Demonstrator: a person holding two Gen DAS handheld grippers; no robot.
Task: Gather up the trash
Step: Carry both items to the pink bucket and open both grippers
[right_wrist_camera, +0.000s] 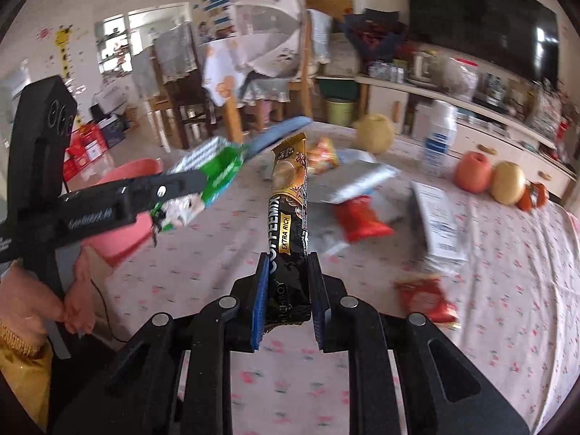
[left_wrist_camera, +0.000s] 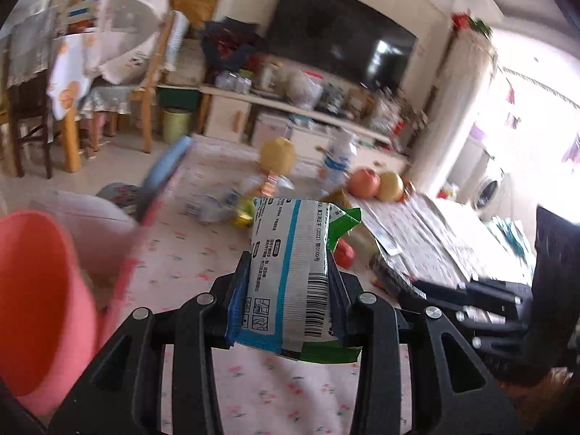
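Note:
My left gripper [left_wrist_camera: 290,264] is shut on a white, blue and green wrapper [left_wrist_camera: 290,272] and holds it above the floral table. It also shows in the right wrist view [right_wrist_camera: 195,181], next to a pink bin [right_wrist_camera: 119,214] at the table's left edge; the bin also shows in the left wrist view [left_wrist_camera: 40,297]. My right gripper [right_wrist_camera: 288,264] is shut on a black and gold coffee-mix sachet [right_wrist_camera: 290,217], held upright above the table. More trash lies on the table: a red packet [right_wrist_camera: 359,221], a red wrapper [right_wrist_camera: 424,297] and an orange wrapper [right_wrist_camera: 322,154].
On the floral tablecloth [right_wrist_camera: 507,272] are a white box [right_wrist_camera: 440,224], a white bottle [right_wrist_camera: 438,145], a yellow pear [right_wrist_camera: 375,132], an apple [right_wrist_camera: 473,172] and another pear [right_wrist_camera: 507,183]. Chairs, a TV cabinet and a green bin [right_wrist_camera: 339,112] stand beyond.

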